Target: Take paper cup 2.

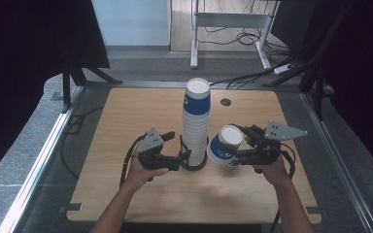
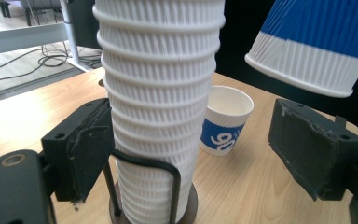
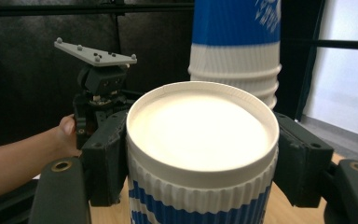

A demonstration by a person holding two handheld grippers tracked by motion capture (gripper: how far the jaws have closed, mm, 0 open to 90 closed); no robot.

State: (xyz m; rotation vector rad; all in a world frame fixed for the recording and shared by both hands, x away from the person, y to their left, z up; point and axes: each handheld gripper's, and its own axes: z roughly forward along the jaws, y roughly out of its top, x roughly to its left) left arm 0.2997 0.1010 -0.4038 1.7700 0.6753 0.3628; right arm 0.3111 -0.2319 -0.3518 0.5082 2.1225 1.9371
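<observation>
right gripper [image 1: 245, 145] pinches a cup [image 1: 225, 144] (bottom up, tilted) beside the cup stack [image 1: 195, 121]; left gripper [image 1: 184, 156] spread around stack base; next move needs the cup levelled, centred over the top.

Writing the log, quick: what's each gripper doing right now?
Left gripper: open, jaws either side of the cup stack.
Right gripper: shut on a cup.

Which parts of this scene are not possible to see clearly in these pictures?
- Stack top: cut off by the upper edge, left gripper view.
- Held cup lower part: cut off by the bottom edge, right gripper view.
- Holder base: mostly hidden behind the stack, high view.
- Print on the standing cup: partly turned away, unreadable.
</observation>
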